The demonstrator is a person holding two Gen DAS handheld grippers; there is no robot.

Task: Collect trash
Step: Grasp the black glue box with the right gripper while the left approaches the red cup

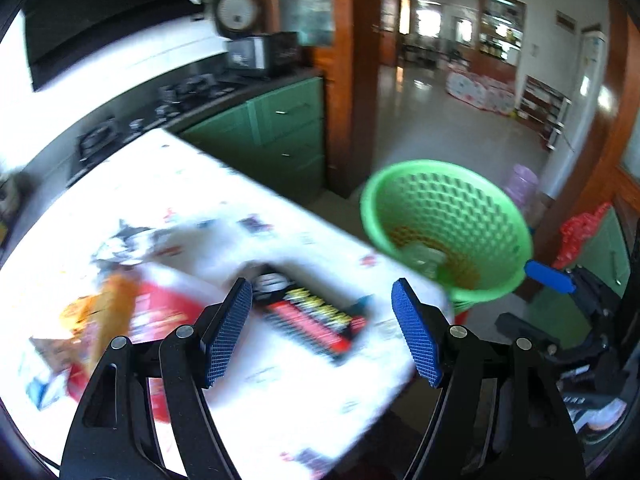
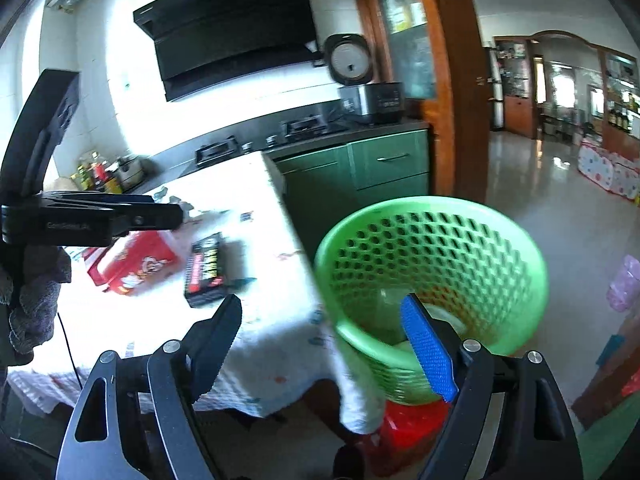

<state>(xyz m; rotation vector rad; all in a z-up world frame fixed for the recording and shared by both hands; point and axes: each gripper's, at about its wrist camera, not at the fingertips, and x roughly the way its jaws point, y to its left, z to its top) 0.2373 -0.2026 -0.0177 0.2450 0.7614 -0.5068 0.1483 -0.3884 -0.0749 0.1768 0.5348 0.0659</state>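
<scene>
On the left side of the white table (image 1: 280, 380) lies a red packet (image 1: 168, 316), and next to it the black wrapper (image 1: 316, 316) sits just ahead of the left gripper (image 1: 322, 330), whose blue pads are spread wide with nothing between them; the wrapper's long side runs slantwise, from near the left pad away to the right. The left gripper looks nearer to the black wrapper than the right gripper (image 2: 320, 344), which is also wide open and empty and hangs by the table's corner in front of the green basket (image 2: 432, 280). The basket stands off the right edge of the table with some trash already at its bottom, and behind it are green cupboards (image 2: 384, 168) and a shiny floor (image 2: 560, 208) leading into another room.
</scene>
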